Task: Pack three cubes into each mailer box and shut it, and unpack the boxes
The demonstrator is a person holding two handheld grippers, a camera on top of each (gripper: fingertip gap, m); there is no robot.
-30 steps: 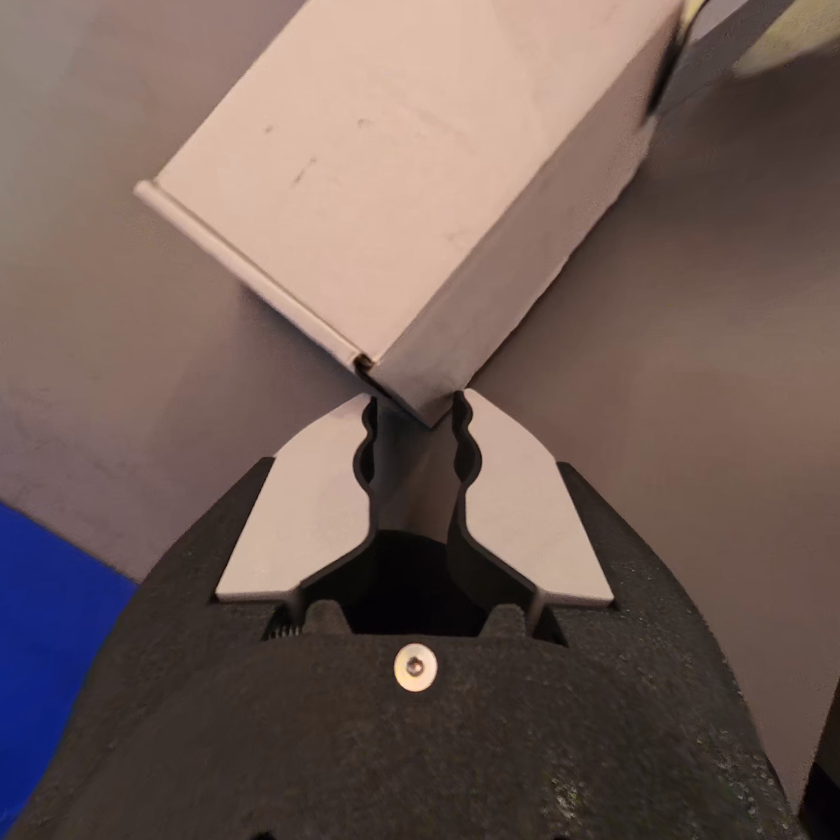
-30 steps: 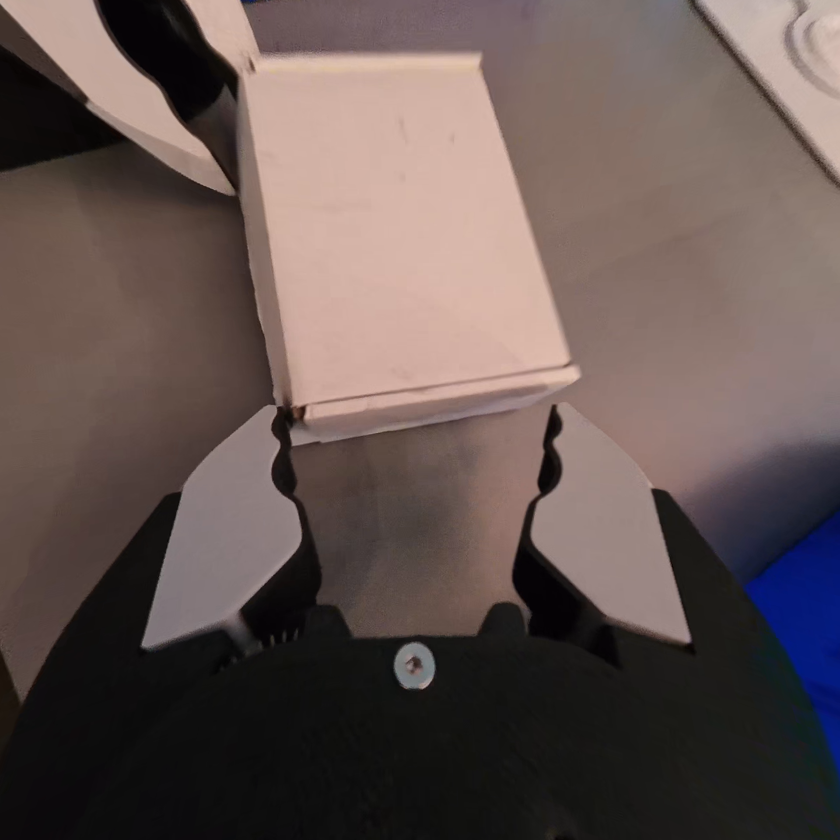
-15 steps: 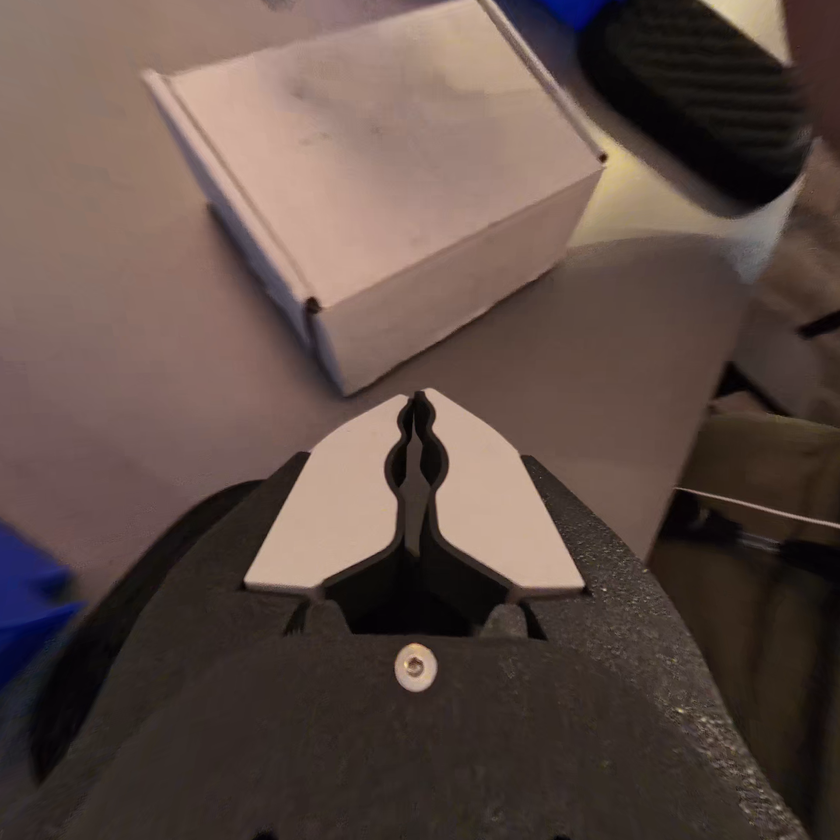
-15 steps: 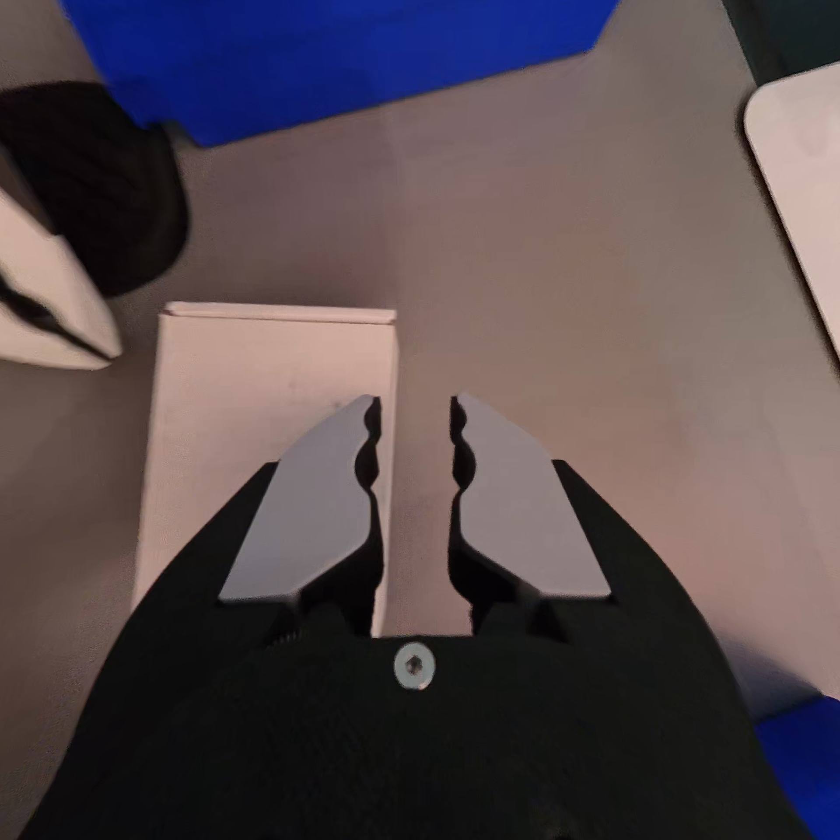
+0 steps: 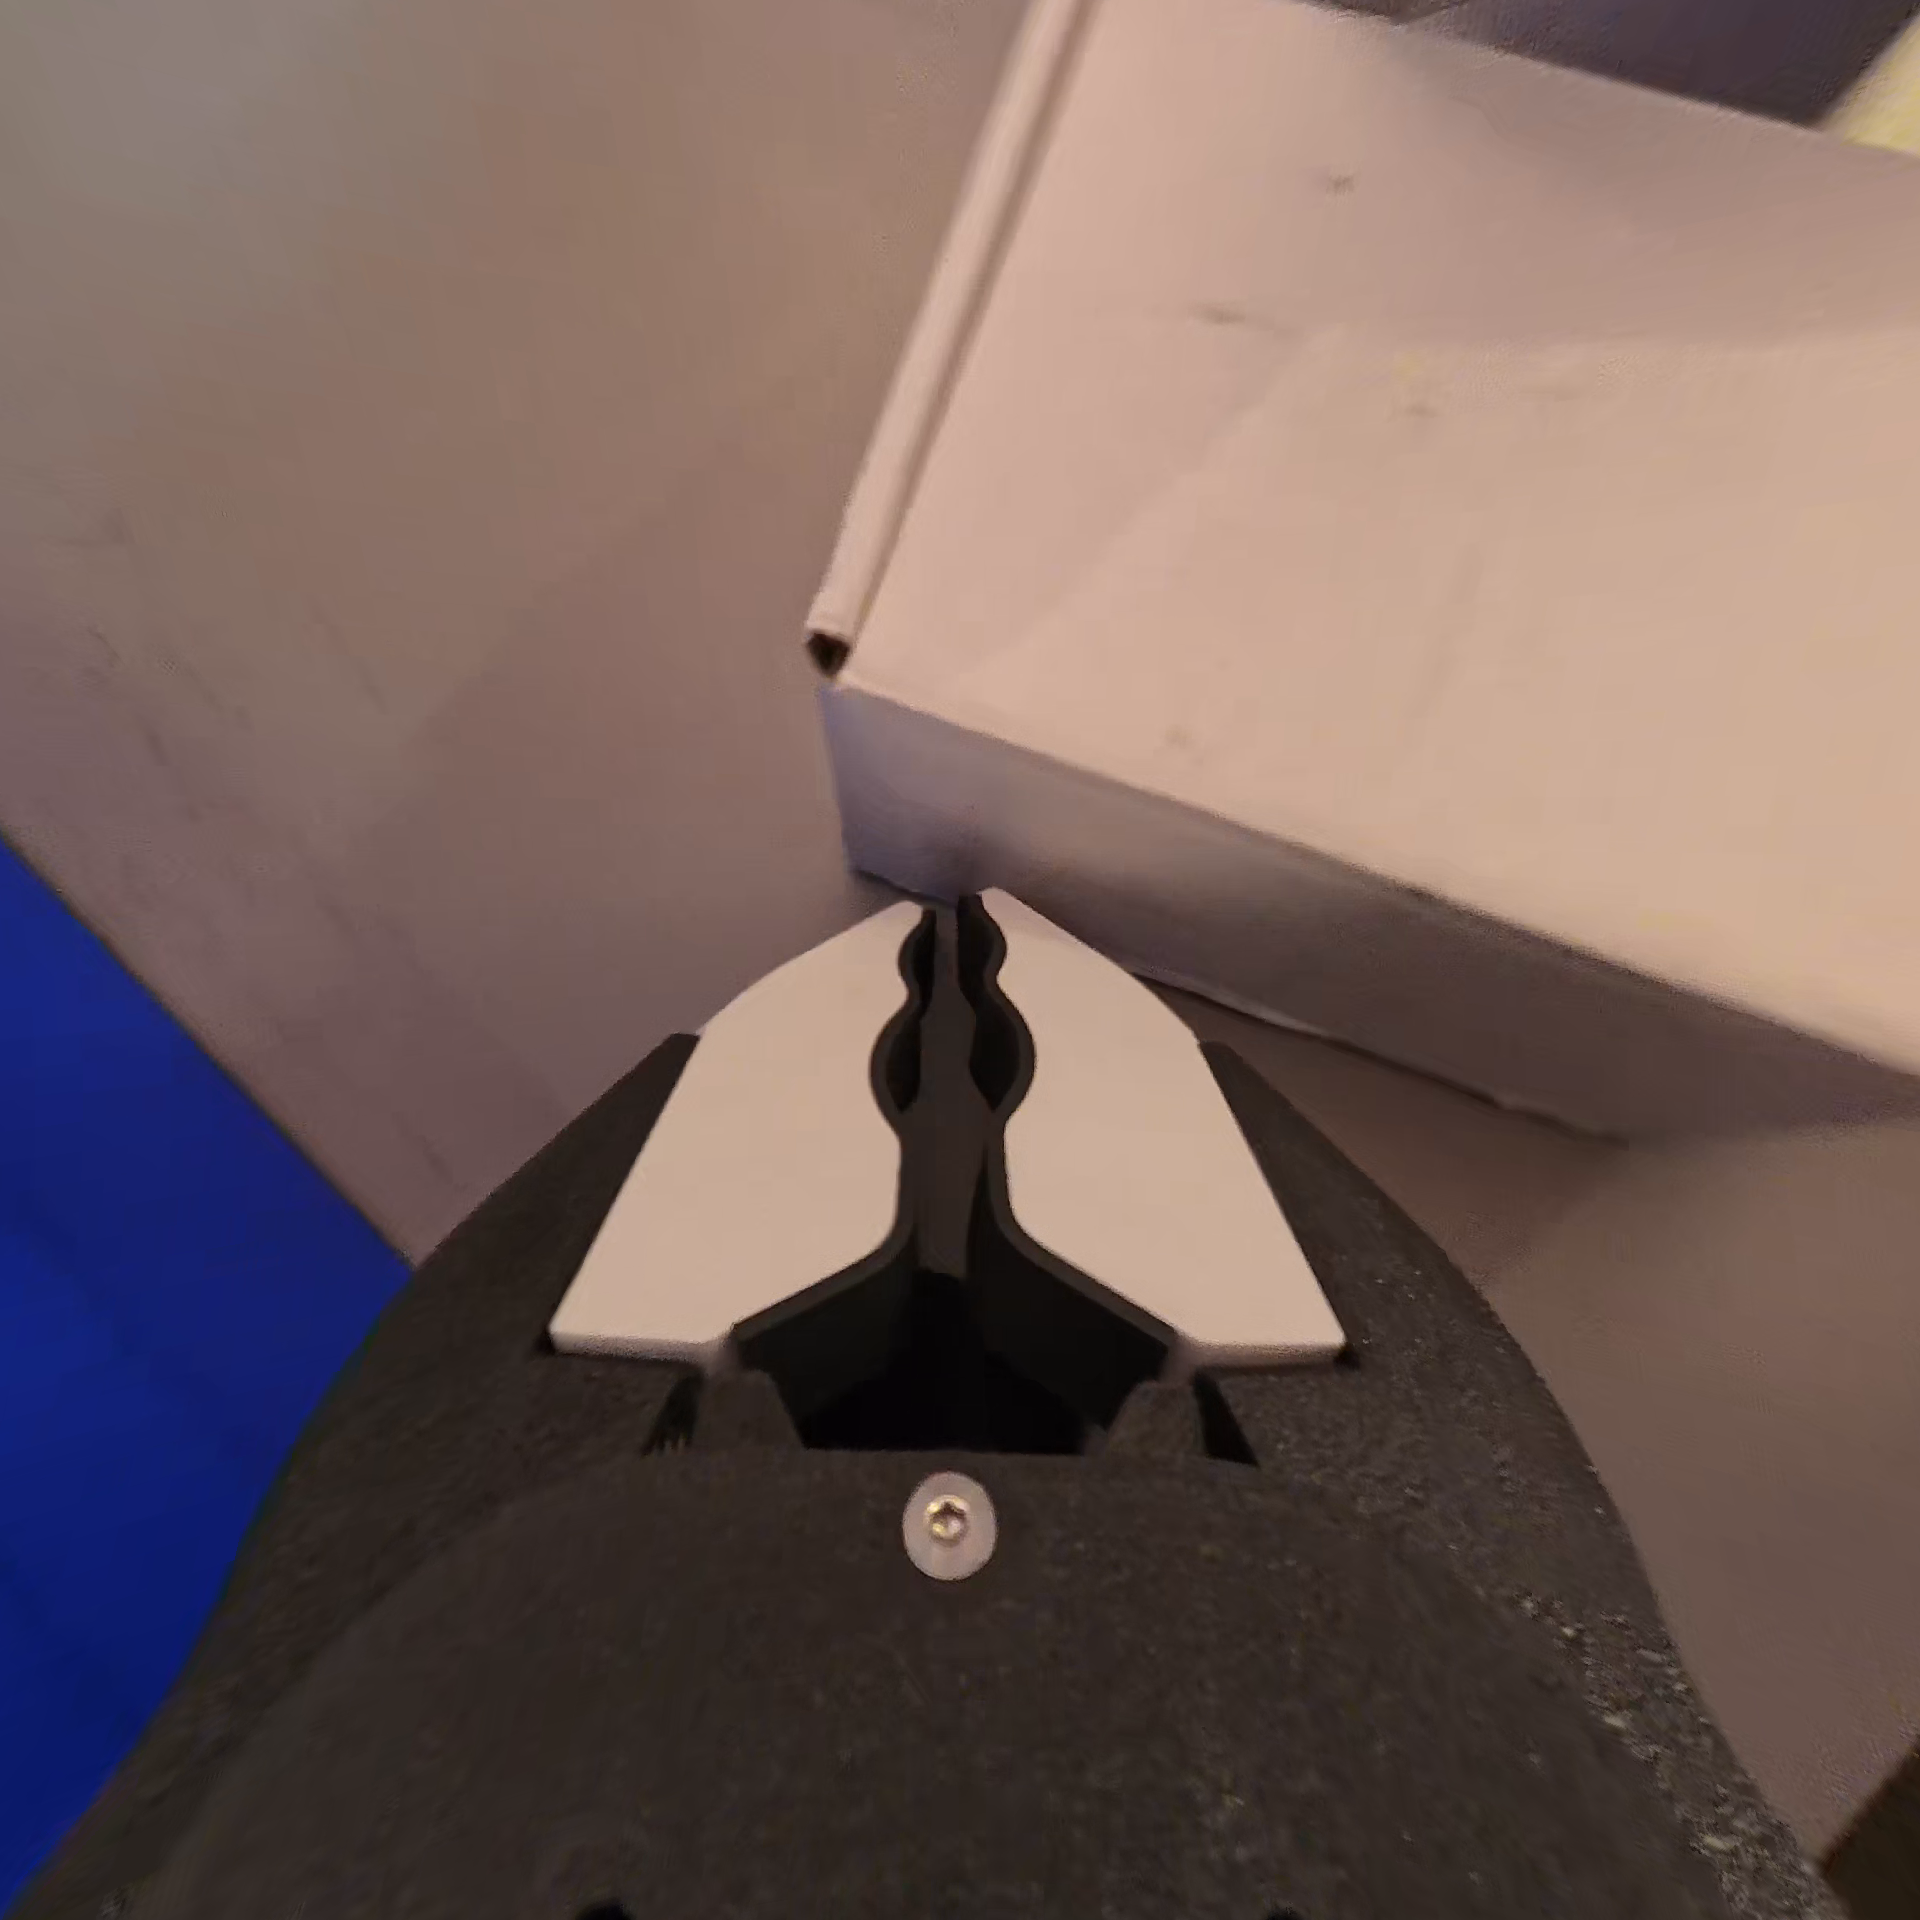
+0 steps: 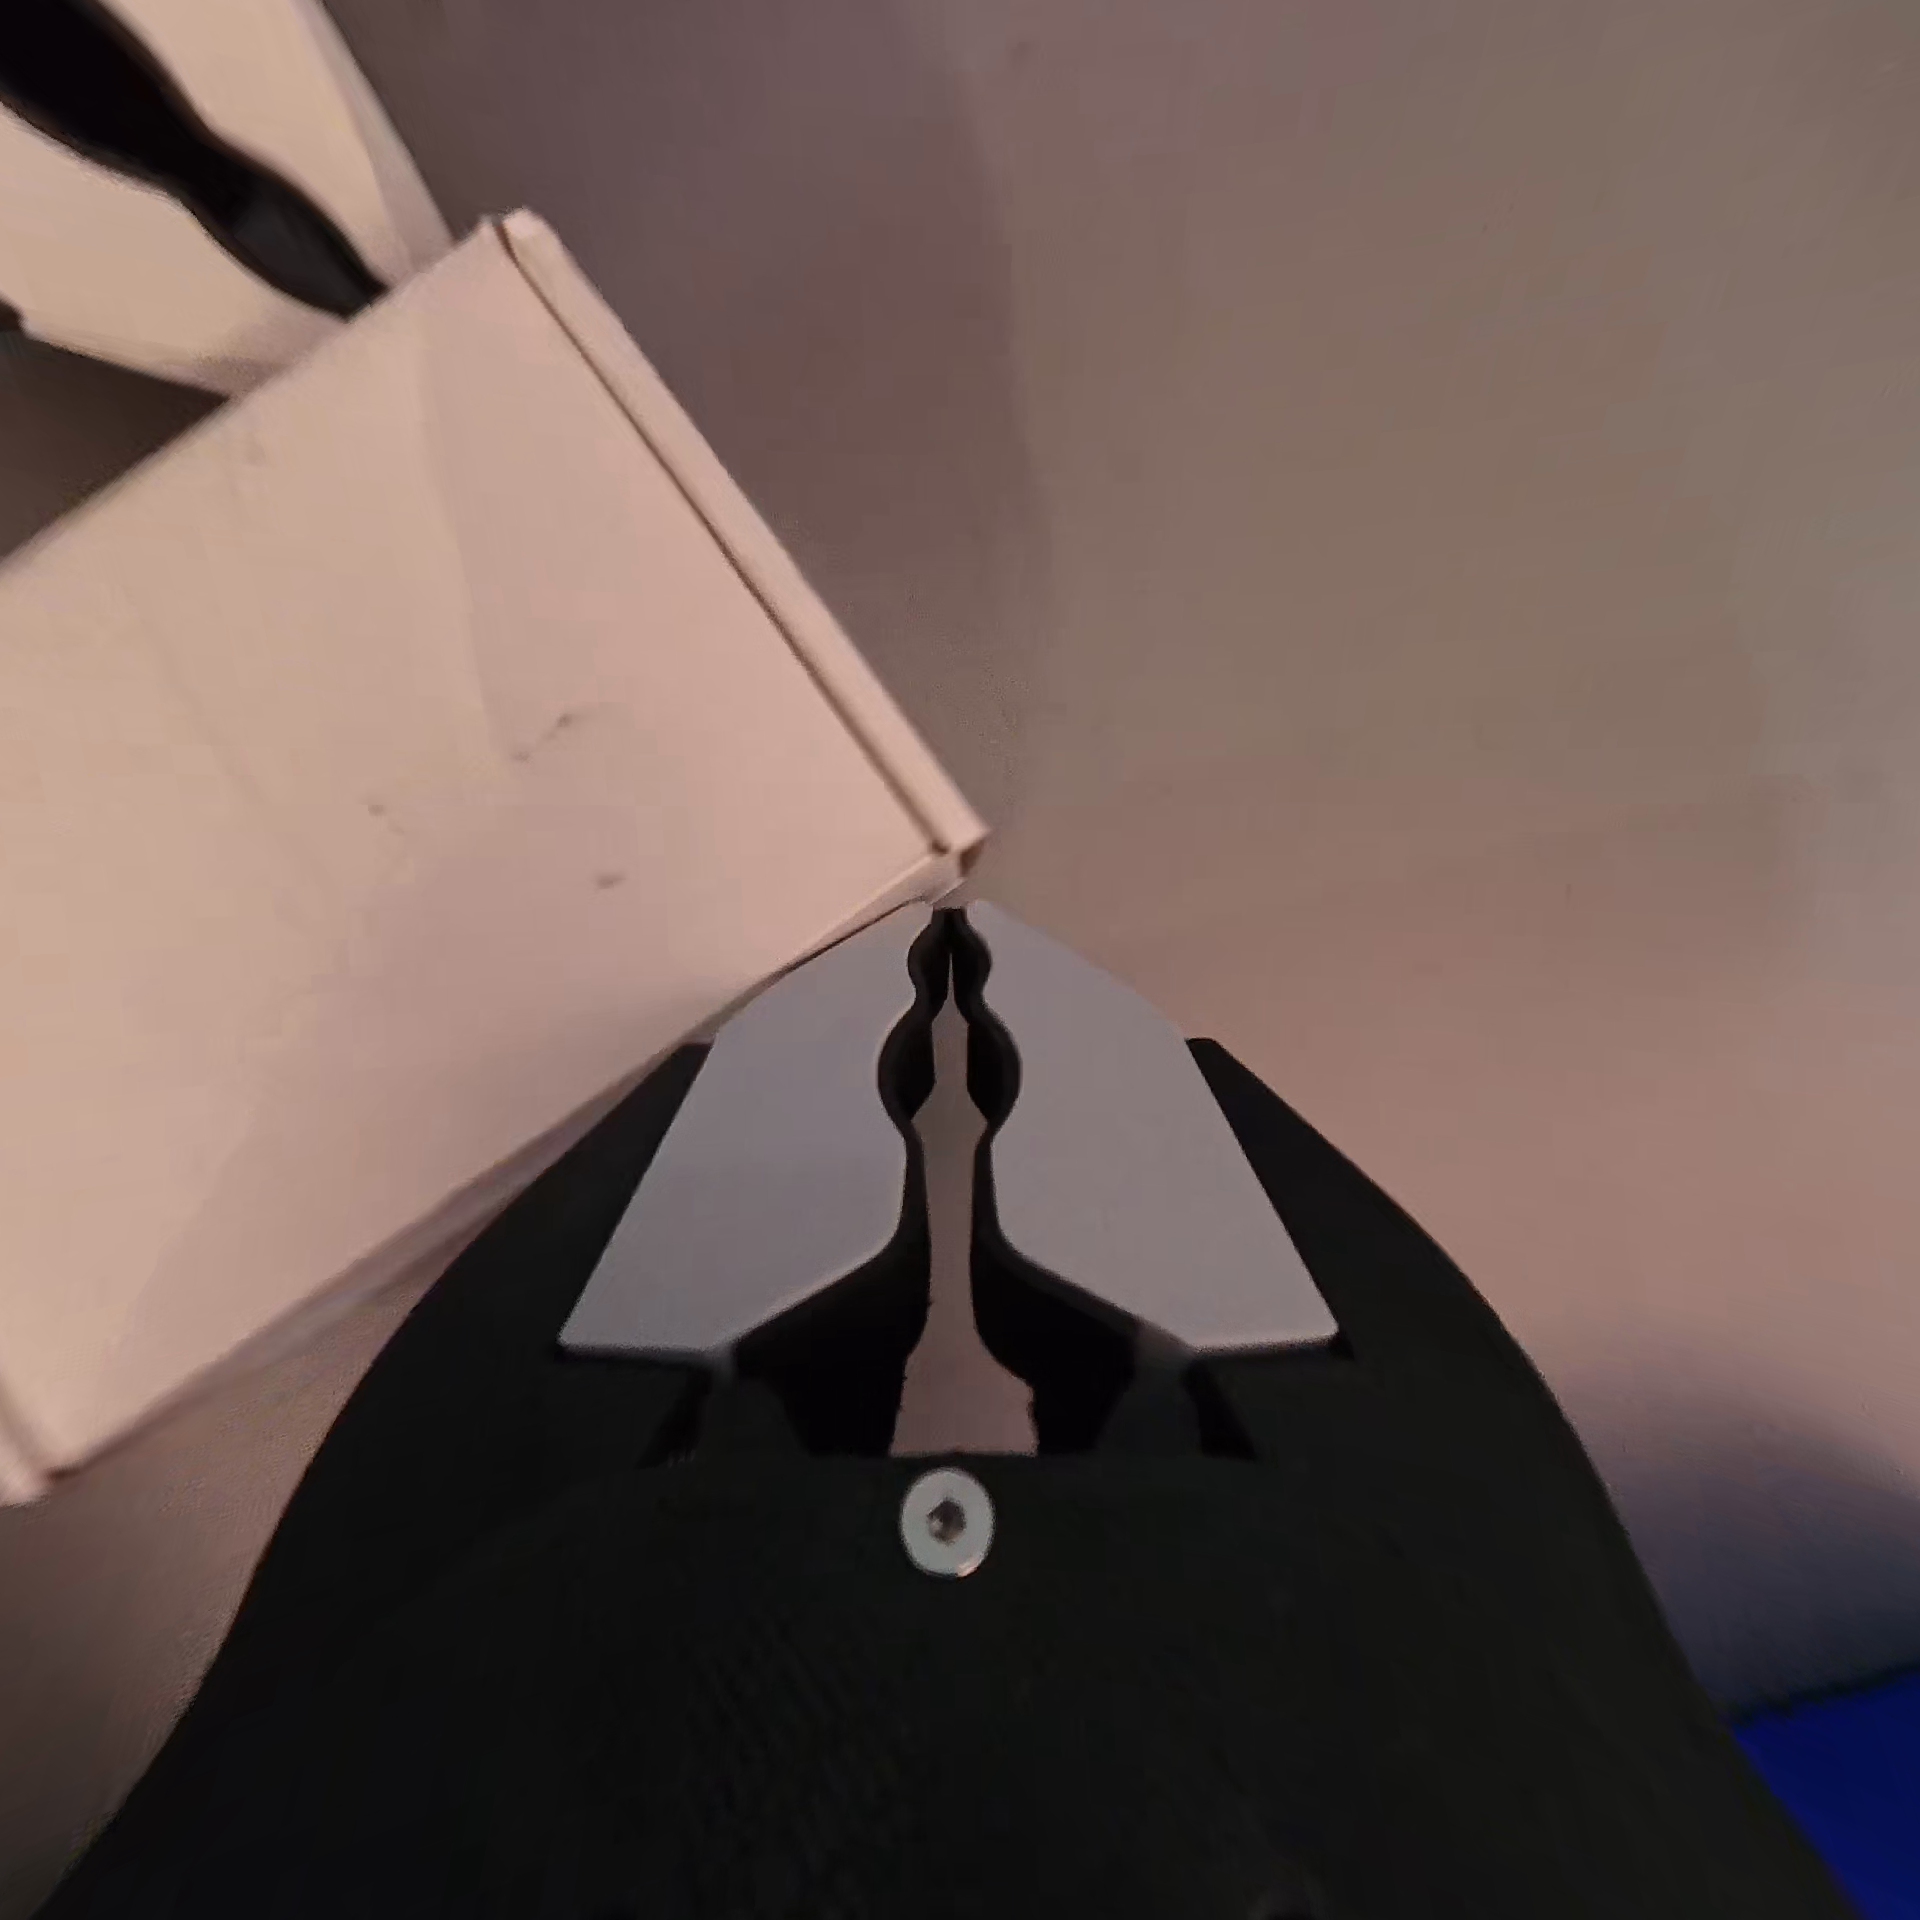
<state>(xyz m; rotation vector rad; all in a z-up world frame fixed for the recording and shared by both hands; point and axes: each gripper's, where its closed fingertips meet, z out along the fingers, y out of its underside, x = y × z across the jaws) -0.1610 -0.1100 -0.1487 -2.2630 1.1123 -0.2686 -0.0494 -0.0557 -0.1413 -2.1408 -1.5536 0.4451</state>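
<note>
A closed white mailer box (image 5: pixel 1351 499) lies on the grey table, filling the upper right of the left wrist view. My left gripper (image 5: pixel 956 906) is shut and empty, its tips touching the box's near side wall close to a corner. In the right wrist view the same box (image 6: pixel 395 707) fills the left half. My right gripper (image 6: pixel 951 920) is shut and empty, its tips at the box's corner by the lid fold. The left gripper's fingers (image 6: pixel 156 166) show at the box's far corner, top left. No cubes are in view.
A blue bin (image 5: pixel 125 1247) lies at the left edge of the left wrist view, and a blue edge (image 6: pixel 1808 1745) shows at the lower right of the right wrist view. Bare grey table (image 6: pixel 1455 520) stretches to the right of the box. The left gripper's tips are roughly 12 cm from the right gripper's.
Both grippers have come down to the box's corners from higher up. The right gripper has closed from half open. The left gripper stayed shut.
</note>
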